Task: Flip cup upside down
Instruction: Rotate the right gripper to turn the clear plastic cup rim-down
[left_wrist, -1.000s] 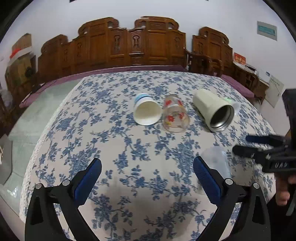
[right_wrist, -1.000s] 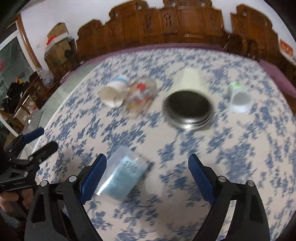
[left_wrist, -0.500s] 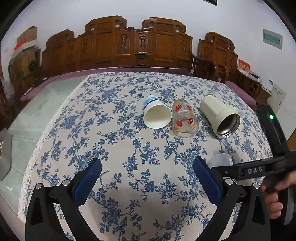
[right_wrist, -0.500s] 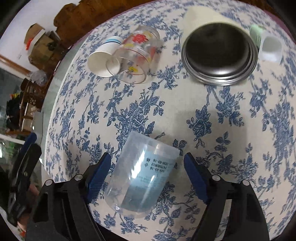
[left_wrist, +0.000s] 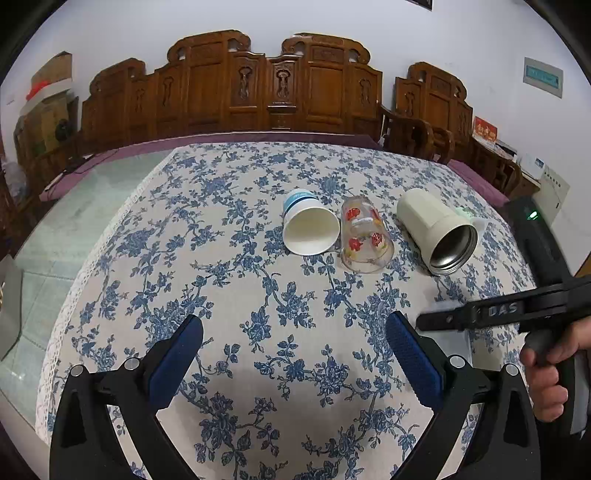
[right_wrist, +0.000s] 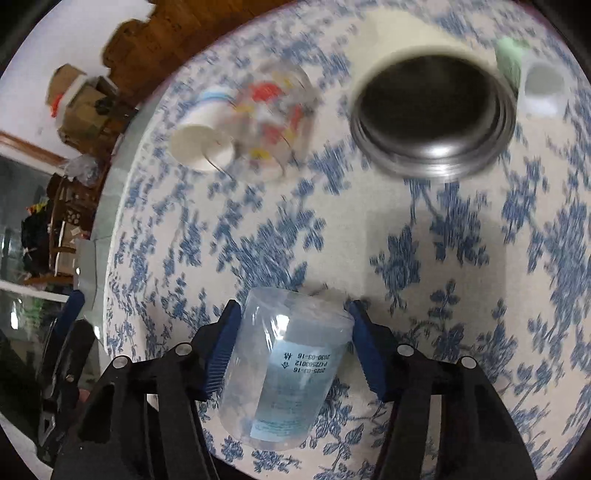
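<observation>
Right gripper (right_wrist: 291, 347) clamped on the clear plastic cup (right_wrist: 284, 373), low over the near right part of the worktop (left_wrist: 229, 280).

Its blue pads (right_wrist: 221, 350) press both sides of the cup, which lies tilted between the jaws, printed label facing up. The left gripper (left_wrist: 295, 363) hovers with jaws spread wide, holding nothing. Farther back on the flowered cloth, a paper cup (left_wrist: 309, 229), a painted glass (left_wrist: 364, 240) and a cream steel-lined tumbler (left_wrist: 437, 230) lie on their sides in a row.
</observation>
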